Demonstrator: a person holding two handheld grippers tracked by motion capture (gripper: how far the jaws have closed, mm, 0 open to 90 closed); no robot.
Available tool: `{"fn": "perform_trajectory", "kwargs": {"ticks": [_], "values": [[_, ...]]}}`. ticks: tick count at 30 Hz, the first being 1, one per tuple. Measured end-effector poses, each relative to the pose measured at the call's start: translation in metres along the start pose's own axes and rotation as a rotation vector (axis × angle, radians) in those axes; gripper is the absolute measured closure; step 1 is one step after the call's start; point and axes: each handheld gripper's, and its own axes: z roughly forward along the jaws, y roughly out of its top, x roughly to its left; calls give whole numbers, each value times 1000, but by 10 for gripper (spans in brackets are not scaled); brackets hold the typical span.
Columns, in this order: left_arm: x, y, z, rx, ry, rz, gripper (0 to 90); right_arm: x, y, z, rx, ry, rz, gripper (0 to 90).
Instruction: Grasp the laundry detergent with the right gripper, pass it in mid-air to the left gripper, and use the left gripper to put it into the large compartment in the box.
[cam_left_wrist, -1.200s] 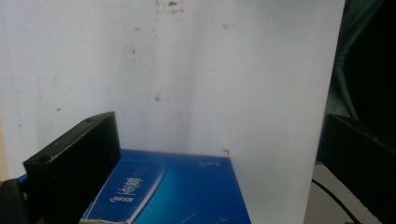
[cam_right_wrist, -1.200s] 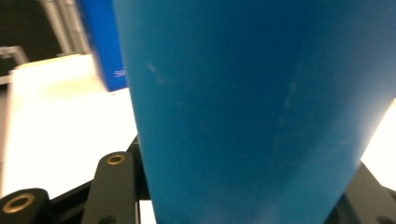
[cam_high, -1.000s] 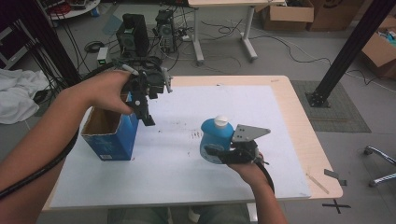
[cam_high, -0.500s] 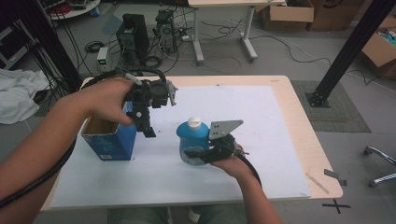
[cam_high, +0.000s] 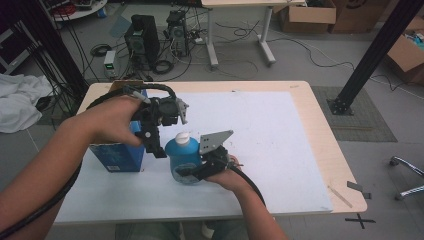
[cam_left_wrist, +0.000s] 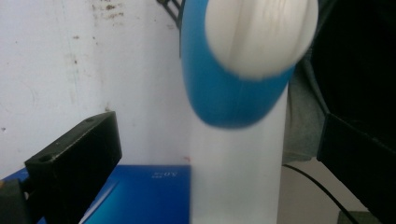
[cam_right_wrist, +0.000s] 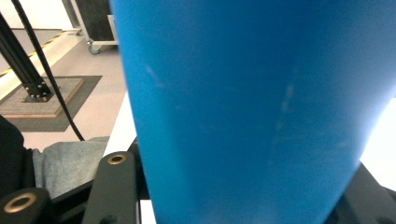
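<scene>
We have 1 high view looking forward and down over the table (cam_high: 300, 150), while 2 gripper views sit close against the blue bottle (cam_high: 182, 155), the part all 3 views share.

Blue bottle (cam_high: 184, 159), white cap, prob. upright.

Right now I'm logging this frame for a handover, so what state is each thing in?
Blue bottle: upright, white cap on, gripped low on its body.
Right claw: shut on the blue bottle.
Left claw: open, held beside the bottle's cap, holding nothing.
Blue box: standing on the white mat, top hidden by the left hand.
</scene>
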Motion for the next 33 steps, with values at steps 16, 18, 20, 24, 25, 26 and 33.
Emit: {"fn": "perform_trajectory", "kwargs": {"ticks": [16, 18, 20, 24, 25, 26, 33], "values": [[-13, 15, 16, 17, 7, 51, 11, 2, 17, 17, -7, 26, -18, 454], [-14, 16, 19, 22, 10, 52, 16, 2, 18, 17, -19, 24, -31, 454], [-15, 16, 20, 24, 16, 55, 24, 3, 20, 17, -20, 24, -30, 454], [-16, 17, 19, 27, 21, 62, 47, 3, 21, 17, -27, 20, -41, 454], [-16, 18, 19, 26, 21, 62, 55, 3, 21, 17, -30, 19, -41, 454], [-16, 18, 18, 30, 21, 64, 61, 3, 21, 16, -29, 20, -40, 454], [-17, 19, 19, 46, 16, 65, 158, 4, 21, 17, -34, 20, -37, 456]]}}
